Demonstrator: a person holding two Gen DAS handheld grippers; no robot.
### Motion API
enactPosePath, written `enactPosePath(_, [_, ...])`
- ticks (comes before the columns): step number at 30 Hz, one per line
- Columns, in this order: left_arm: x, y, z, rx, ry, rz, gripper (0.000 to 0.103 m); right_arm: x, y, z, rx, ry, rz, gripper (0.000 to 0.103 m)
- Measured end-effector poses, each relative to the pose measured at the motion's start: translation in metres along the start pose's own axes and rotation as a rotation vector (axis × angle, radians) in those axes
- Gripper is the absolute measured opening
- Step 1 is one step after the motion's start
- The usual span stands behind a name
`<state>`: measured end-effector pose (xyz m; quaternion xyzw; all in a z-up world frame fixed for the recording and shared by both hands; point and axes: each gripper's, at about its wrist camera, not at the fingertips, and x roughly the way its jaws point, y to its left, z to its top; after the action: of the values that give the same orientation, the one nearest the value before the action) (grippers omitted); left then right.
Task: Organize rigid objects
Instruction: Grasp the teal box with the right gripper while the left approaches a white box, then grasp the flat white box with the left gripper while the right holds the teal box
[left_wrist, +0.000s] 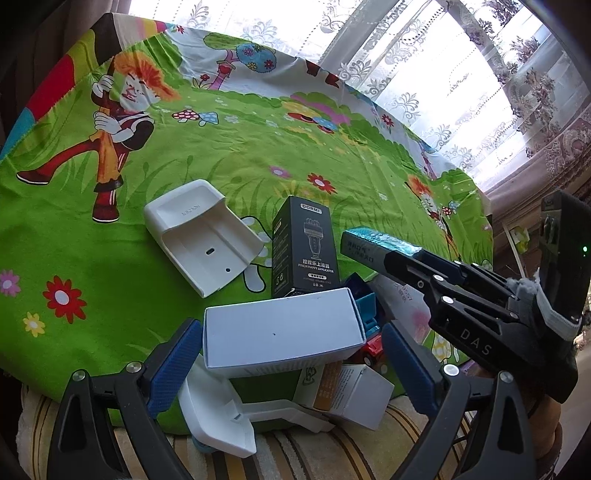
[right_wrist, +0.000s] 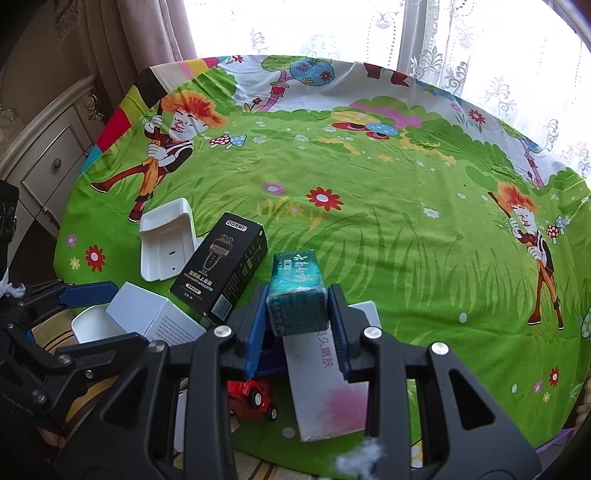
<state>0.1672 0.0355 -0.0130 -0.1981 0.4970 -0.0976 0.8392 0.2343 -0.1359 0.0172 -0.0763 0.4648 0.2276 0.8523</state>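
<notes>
My right gripper (right_wrist: 299, 299) is shut on a teal box (right_wrist: 297, 291), with both blue pads pressed against its sides and the box held just above the pile. The left wrist view shows that gripper (left_wrist: 391, 258) coming in from the right with the teal box (left_wrist: 373, 240) sticking out ahead. My left gripper (left_wrist: 291, 332) stands open around a white box (left_wrist: 280, 332). Its left pad is next to the box's edge and the right pad is clear of it. A black DORMI box (left_wrist: 304, 247) stands upright behind the white box.
A white plastic holder (left_wrist: 201, 236) lies on the green cartoon cloth (right_wrist: 406, 221). The pile at the near edge holds a red toy car (right_wrist: 251, 395), a white-and-pink box (right_wrist: 325, 387) and a white tray (left_wrist: 218, 417). A cabinet with drawers (right_wrist: 48, 162) stands left of the table.
</notes>
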Motion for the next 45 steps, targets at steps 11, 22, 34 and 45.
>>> enactPosePath(11, [0.008, -0.001, 0.0, 0.02, 0.013, 0.035, 0.089, -0.021, 0.0, -0.018, 0.035, -0.033, 0.0, 0.036])
enactPosePath(22, [-0.021, -0.005, 0.002, 0.034, -0.141, 0.024, 0.088, -0.057, -0.008, -0.036, 0.097, -0.09, -0.013, 0.036])
enactPosePath(34, [-0.036, -0.045, -0.015, 0.116, -0.175, -0.01, 0.088, -0.095, -0.024, -0.066, 0.17, -0.116, -0.035, 0.037])
enactPosePath(45, [-0.046, -0.094, -0.036, 0.211, -0.164, -0.047, 0.088, -0.127, -0.041, -0.098, 0.216, -0.125, -0.066, 0.037])
